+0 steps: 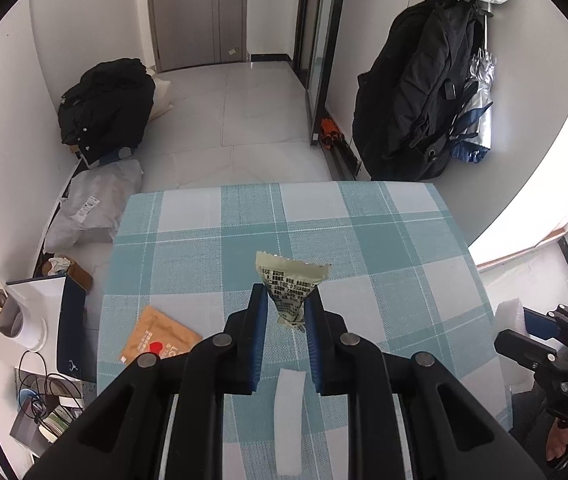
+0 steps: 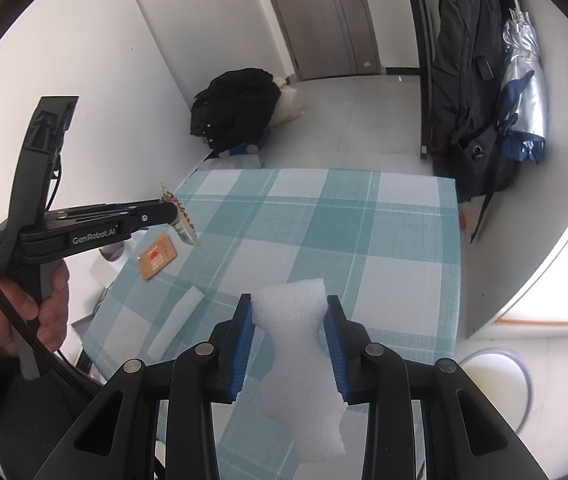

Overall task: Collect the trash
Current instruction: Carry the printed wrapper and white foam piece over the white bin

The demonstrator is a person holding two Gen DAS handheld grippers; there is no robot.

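**Both grippers hold trash above the table**

The left gripper [image 1: 286, 312] is closed narrow on a greenish snack wrapper [image 1: 290, 284], in the lower middle of the left wrist frame. The wrapper is pinched at its lower part, so its wide printed end stands up free above the fingertips. In the right wrist view the same wrapper [image 2: 182, 220] shows at middle left, lifted clear of the checked tablecloth [image 2: 324, 216]. I judge it is held high so that it can be carried away without dragging.

The right gripper [image 2: 290, 320] clamps a piece of white foam [image 2: 300, 344] in the lower middle of its frame. The foam is squeezed in at the waist and bulges above and below the blue pads [image 2: 334, 344], which suggests it is soft and light.

Two pieces are left on the cloth: a brown paper packet [image 1: 160, 338] at lower left of the left wrist frame, and a white strip [image 1: 290, 420] at the bottom, under the gripper. Both hands are full, so I judge these must wait.

No bin can be identified with certainty. A round white rim [image 2: 496, 384] at lower right of the right wrist frame may be one. Beside the table lie a grey bag [image 1: 92, 208] and a black jacket [image 1: 108, 100] on the floor.
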